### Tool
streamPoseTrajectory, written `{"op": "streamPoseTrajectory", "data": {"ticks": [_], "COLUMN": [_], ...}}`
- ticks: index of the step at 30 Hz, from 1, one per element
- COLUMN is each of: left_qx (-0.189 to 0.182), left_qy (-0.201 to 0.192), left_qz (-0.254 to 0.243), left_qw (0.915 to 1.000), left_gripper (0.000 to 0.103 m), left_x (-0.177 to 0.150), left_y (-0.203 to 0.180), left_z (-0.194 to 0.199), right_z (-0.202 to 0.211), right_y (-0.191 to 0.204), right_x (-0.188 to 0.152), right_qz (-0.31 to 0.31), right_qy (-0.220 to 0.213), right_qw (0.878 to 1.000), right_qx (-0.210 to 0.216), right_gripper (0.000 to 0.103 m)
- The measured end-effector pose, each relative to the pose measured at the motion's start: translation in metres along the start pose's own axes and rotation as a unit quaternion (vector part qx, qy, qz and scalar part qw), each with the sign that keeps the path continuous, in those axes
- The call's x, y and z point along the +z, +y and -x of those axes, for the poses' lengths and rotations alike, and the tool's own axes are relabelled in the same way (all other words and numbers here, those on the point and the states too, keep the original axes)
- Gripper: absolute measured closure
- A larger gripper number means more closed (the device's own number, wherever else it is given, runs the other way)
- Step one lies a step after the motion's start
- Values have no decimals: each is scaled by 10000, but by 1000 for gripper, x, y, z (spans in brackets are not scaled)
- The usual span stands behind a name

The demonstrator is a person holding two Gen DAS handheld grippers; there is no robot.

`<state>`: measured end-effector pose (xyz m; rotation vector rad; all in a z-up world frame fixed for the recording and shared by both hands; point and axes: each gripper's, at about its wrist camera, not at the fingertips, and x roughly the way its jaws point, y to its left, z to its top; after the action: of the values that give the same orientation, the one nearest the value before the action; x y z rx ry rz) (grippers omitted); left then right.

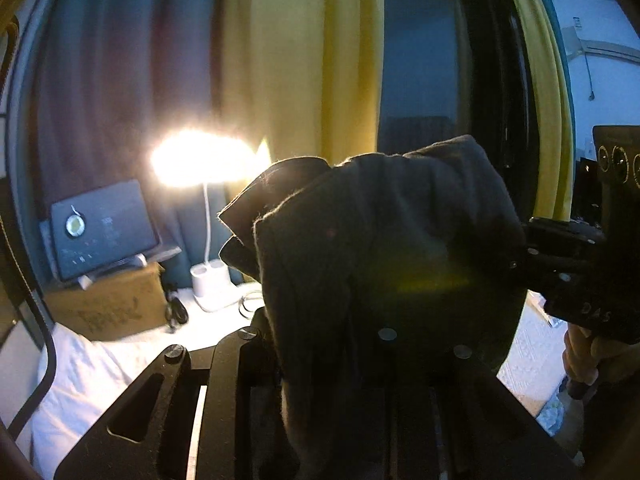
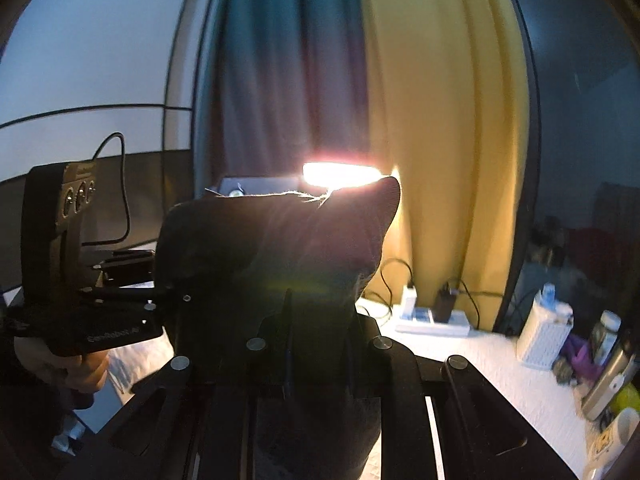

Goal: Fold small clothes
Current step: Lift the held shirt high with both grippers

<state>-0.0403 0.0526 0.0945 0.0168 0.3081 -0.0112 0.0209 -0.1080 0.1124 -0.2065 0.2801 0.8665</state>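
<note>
A small dark garment (image 1: 380, 240) hangs in the air between both grippers, backlit and bunched. In the left wrist view it drapes over my left gripper (image 1: 320, 340) and hides the fingertips, which are shut on its lower edge. My right gripper (image 1: 528, 260) comes in from the right and pinches the cloth's right side. In the right wrist view the same garment (image 2: 280, 248) covers my right gripper (image 2: 316, 320), shut on it. There my left gripper (image 2: 172, 296), held by a hand (image 2: 80, 364), clamps the cloth's left side.
A lit desk lamp (image 1: 208, 160) stands at the back beside a tablet (image 1: 100, 228) propped on a cardboard box (image 1: 108, 304). Yellow curtains (image 2: 440, 120) hang behind. A power strip (image 2: 432, 320) with cables, bottles and jars (image 2: 600, 360) crowd the white surface (image 2: 500, 372) at right.
</note>
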Motion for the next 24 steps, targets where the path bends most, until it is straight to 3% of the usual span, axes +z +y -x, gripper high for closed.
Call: {"op": "streamPoseTrajectory", "data": {"ticks": [5,15,24], "left_qx": [125,474,660], "left_qy": [-314,-532,-159], "left_qz": [-9,41,220], "left_qw": [9994,9974,9974], "left_gripper": [82,82,82], "left_x": [9,1,-28], "left_y": [10,43,69], "left_z": [27,68,69], "right_z": [14,19,-4], "right_y": [23,69,99], "right_x": [19,41,24], "right_qz": [217,511,484], "right_qy": [-268,-431,-125], "right_qw": [9993,9966,9960], "right_qx": [127,490,739], "right_gripper": [84,84,84]}}
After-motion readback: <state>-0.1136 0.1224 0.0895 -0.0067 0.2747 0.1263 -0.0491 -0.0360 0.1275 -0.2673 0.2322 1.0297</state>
